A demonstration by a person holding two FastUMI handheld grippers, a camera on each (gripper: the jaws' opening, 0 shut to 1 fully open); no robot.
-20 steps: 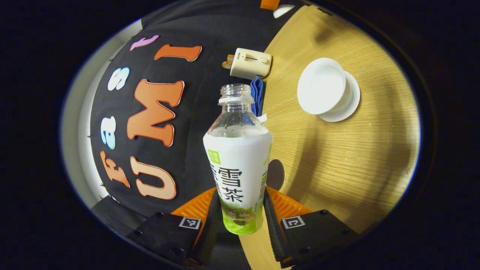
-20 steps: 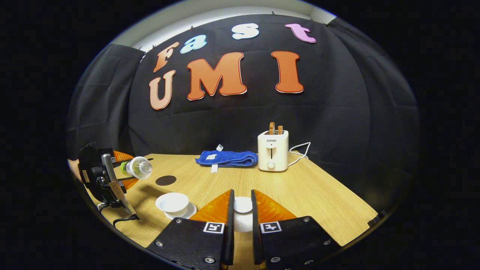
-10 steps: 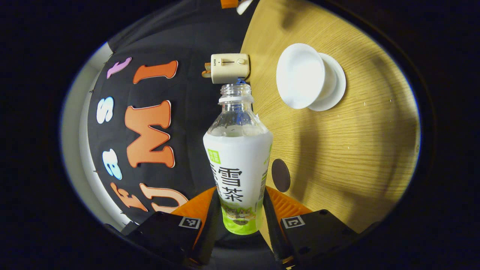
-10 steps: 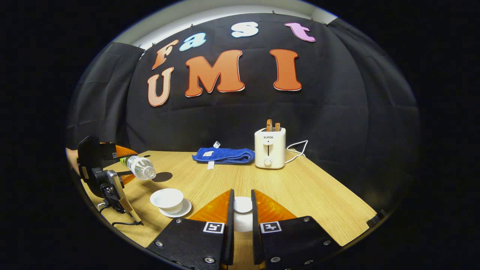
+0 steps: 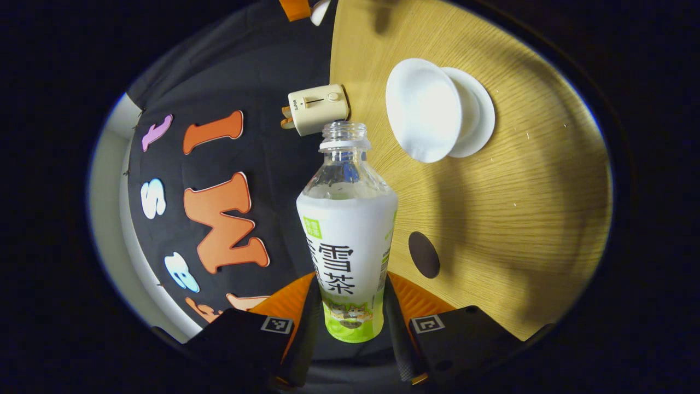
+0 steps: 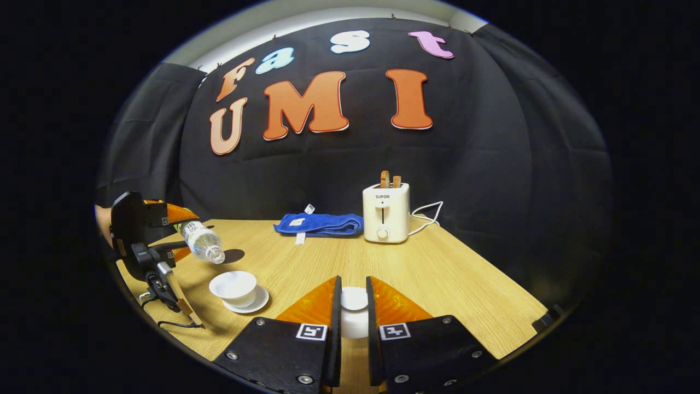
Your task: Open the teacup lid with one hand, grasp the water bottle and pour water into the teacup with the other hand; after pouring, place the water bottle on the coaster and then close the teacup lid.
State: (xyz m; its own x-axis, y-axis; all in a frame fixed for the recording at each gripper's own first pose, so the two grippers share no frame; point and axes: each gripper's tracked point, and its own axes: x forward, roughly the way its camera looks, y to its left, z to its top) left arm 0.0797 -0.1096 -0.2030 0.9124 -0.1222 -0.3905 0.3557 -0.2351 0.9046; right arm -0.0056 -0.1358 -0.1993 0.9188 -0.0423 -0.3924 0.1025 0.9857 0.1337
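The left claw [image 5: 348, 314] is clenched on the lower body of the water bottle [image 5: 347, 235], both orange fingers pressing its sides, so the uncapped neck can swing freely. In the right gripper view the bottle is tipped nearly level, mouth aimed down toward the teacup [image 6: 233, 286] and not quite over it; I judge the pour is about to start, and I see no stream yet. The right claw [image 6: 354, 317] grips the white teacup lid [image 6: 354, 298] between its 2 fingers, holding it off to the side above the desk [image 6: 437, 279] to keep the cup open. The cup sits on its saucer [image 6: 257, 302], open and white, near the dark round coaster [image 5: 424, 254]. The bottle is clear plastic with a white and green label, partly filled.
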